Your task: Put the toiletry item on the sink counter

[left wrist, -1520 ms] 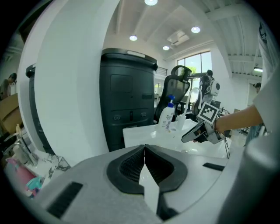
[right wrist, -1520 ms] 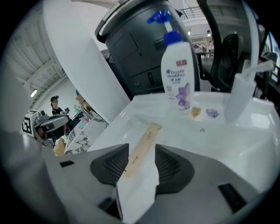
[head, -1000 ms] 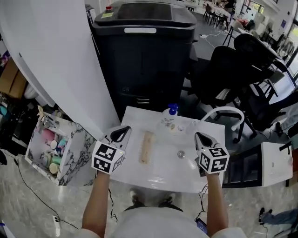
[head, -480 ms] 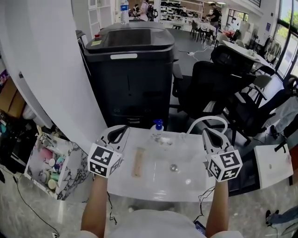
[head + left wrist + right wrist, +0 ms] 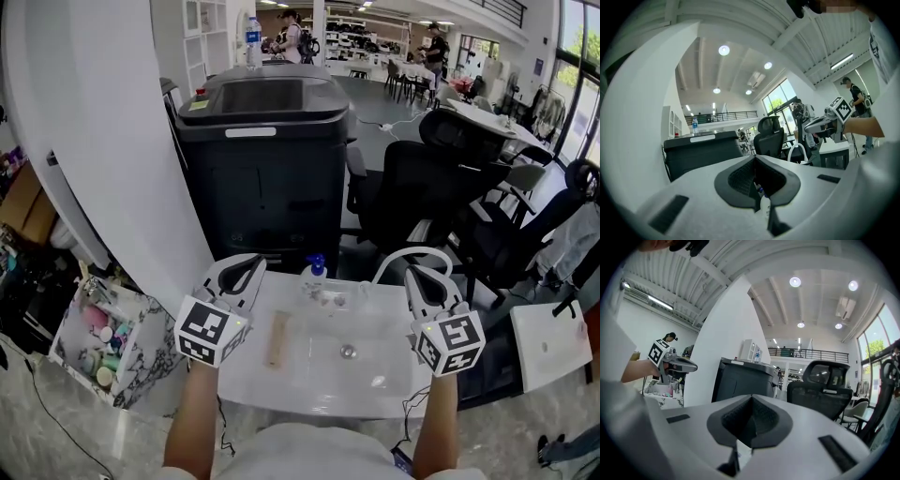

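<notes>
The white sink counter (image 5: 281, 384) lies below me, with a drain (image 5: 347, 352) in its basin and a white arched faucet (image 5: 412, 255) at the back. A long beige toiletry item (image 5: 277, 338) lies flat left of the basin. A clear bottle with a blue pump (image 5: 314, 272) stands at the back edge. My left gripper (image 5: 249, 267) hovers over the counter's left rear corner, shut and empty. My right gripper (image 5: 416, 275) hovers by the faucet, shut and empty. In the left gripper view the bottle (image 5: 765, 203) peeks below the closed left gripper (image 5: 757, 180).
A big black machine (image 5: 267, 159) stands right behind the counter, with black office chairs (image 5: 422, 178) to its right. A marbled box of toiletries (image 5: 112, 328) sits on the floor at left under a white curved wall (image 5: 103, 141). A white side table (image 5: 553, 342) stands at right.
The head view has tilted up, so the counter sits lower in the picture. Both grippers have lifted and reached a little further back over it, still shut and empty. The beige item has not moved.
</notes>
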A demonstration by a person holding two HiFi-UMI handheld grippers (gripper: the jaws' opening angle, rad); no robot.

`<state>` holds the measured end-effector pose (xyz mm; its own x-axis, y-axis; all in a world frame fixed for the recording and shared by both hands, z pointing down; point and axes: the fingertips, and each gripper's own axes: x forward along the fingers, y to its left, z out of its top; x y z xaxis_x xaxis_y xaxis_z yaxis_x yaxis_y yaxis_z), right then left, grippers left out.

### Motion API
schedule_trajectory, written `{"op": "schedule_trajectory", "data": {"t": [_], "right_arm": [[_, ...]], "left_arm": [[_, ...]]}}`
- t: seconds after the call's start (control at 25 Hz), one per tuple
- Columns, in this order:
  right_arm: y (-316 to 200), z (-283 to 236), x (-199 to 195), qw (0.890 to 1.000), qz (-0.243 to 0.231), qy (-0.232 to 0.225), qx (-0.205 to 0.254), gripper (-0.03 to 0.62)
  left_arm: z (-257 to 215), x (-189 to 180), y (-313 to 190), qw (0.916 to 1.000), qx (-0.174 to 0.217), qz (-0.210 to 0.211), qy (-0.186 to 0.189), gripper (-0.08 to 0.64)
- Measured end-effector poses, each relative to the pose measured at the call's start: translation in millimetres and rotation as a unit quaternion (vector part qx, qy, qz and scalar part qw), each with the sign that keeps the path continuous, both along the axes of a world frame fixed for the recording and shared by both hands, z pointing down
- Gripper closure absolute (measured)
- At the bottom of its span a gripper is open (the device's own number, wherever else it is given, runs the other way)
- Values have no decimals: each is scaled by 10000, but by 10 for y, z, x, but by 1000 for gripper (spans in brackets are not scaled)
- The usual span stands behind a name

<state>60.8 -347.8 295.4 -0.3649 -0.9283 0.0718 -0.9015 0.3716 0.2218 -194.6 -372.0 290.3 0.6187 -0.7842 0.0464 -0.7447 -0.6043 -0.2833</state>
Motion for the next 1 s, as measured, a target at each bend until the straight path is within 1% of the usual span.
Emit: {"op": "schedule_trajectory", "data": {"t": [0.24,0.4,0.76,1.0], "right_arm": [[6,-57,-94,9998,-161,82,44,595],[-12,-48,-136,9996,-252,146,8,595],[-9,50,-170,9995,-260,134,-82,597],[5,113,-223,9994,-301,122,-154,597]], "left_arm": [[-61,21,62,9998,125,-92,-84,551],[-53,12,99,9997,131,-139,-120,551],[142,-67,127,9995,-77,-236,-210,551],[87,-70,140,9996,-61,-204,-196,551]]}}
